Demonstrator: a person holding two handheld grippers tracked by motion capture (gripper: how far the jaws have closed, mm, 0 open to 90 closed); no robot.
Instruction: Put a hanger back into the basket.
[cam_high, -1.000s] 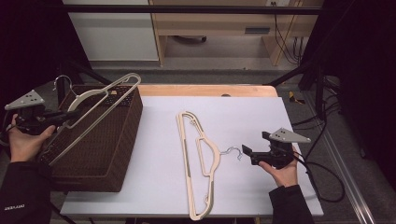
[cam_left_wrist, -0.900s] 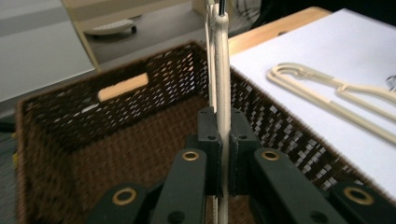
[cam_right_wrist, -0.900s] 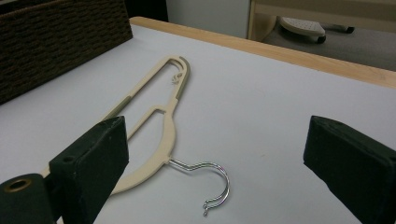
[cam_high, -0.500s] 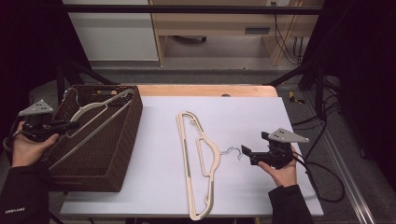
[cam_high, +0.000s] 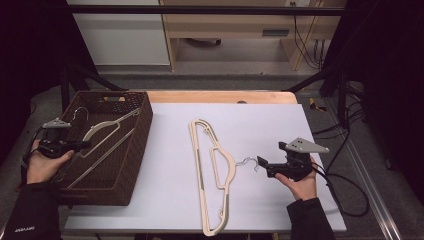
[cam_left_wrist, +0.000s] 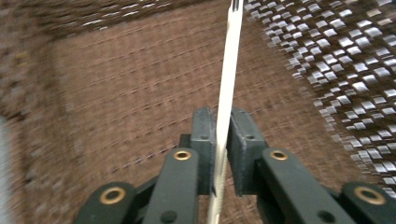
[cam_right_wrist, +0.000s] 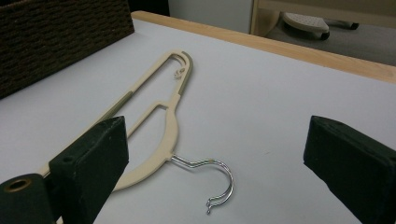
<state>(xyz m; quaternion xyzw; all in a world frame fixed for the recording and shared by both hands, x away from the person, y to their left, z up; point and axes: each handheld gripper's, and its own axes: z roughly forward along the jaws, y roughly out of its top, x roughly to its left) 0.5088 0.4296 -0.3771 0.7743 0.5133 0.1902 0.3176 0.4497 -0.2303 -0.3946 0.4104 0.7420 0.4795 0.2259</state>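
Observation:
A cream hanger (cam_high: 102, 130) lies slanted inside the brown woven basket (cam_high: 115, 190) at the table's left. My left gripper (cam_high: 82, 145) reaches into the basket from the left, at the hanger's lower end. In the left gripper view the thin hanger bar (cam_left_wrist: 229, 70) stands between the jaws of my left gripper (cam_left_wrist: 222, 135), which have just been opening; a slight gap shows beside the bar. A second cream hanger (cam_high: 220, 165) lies flat on the white table. My right gripper (cam_high: 262, 166) stands open just right of its metal hook (cam_right_wrist: 219, 179).
The white tabletop (cam_high: 280, 125) has a wooden strip (cam_high: 220, 96) along its far edge. The basket's side (cam_right_wrist: 56, 32) rises at the left of the right gripper view. A cable (cam_high: 350, 195) trails from the right gripper off the table's right edge.
My left gripper has sunk, taking the hanger from above the basket's rim down into the basket. The right hand and the hanger on the table have stayed put.

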